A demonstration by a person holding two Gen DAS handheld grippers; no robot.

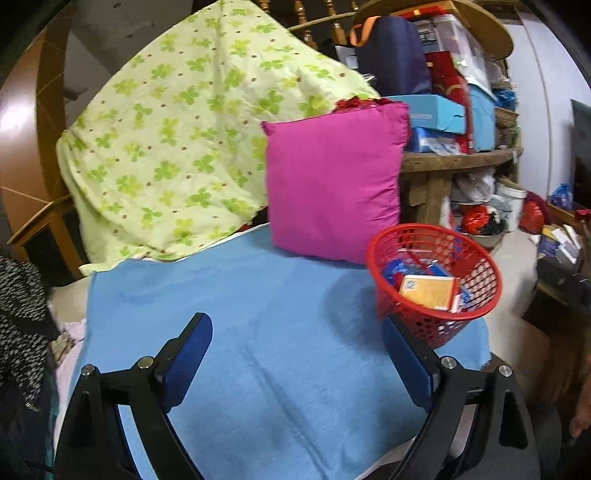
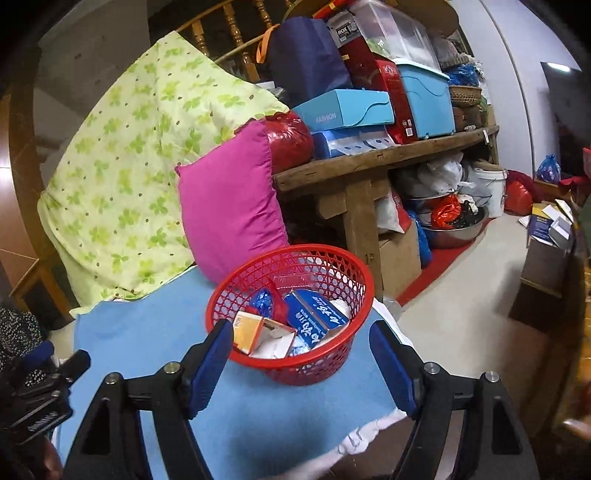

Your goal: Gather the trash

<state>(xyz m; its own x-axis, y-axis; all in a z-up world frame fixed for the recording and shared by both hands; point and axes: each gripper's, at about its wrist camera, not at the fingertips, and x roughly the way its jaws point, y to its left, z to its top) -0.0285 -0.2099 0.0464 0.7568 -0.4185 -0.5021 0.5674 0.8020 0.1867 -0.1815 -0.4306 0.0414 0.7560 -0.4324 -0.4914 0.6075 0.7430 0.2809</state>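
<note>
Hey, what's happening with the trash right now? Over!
Both grippers, left gripper and right gripper, open, empty. Trash in red basket on blue cloth. Nothing in the way.

— What's around me? A blue cloth (image 1: 258,314) covers the surface before me; behind it a green floral quilt (image 1: 177,140) drapes over wooden railing (image 2: 236,33), a pink cushion (image 1: 332,184) leaning upright against it.

— And to my right?

— A rough wooden bench (image 2: 388,155) stacked with boxes and a light-blue plastic bin (image 2: 428,99); bags and a metal basin (image 2: 454,232) crowd underneath. Pale floor (image 2: 461,295), white wall (image 2: 509,74) beyond.
</note>
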